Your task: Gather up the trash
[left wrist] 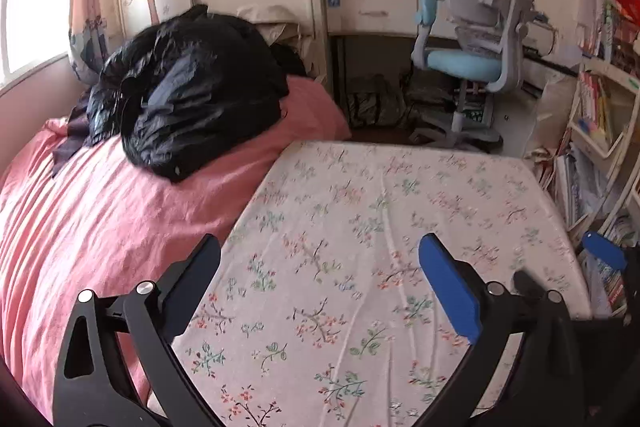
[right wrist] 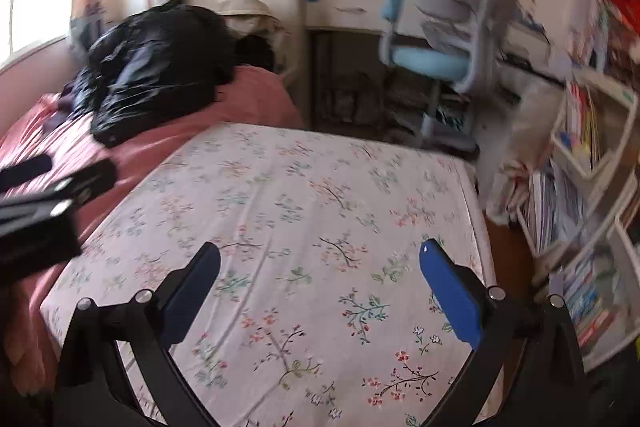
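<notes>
**Two empty grippers over the bed, big black bag waiting**

The left gripper is wide open and holds nothing. The right gripper is wide open too, with nothing between its blue pads. Both hang above the flowery bed sheet, probably so the person can look around for trash first.

The black trash bag lies on the pink blanket, up near the window end of the bed, well apart from both grippers. It looks puffy and half full, so it may be the place where trash goes. I see no loose trash on the sheet.

The left wrist view is sharp and shows the bag's shiny wrinkles well. At its right edge you can see a bit of the other gripper. The right wrist view is blurry. It shows more of the bookshelf and the floor beside the bed. The blue desk chair shows in both views.
</notes>
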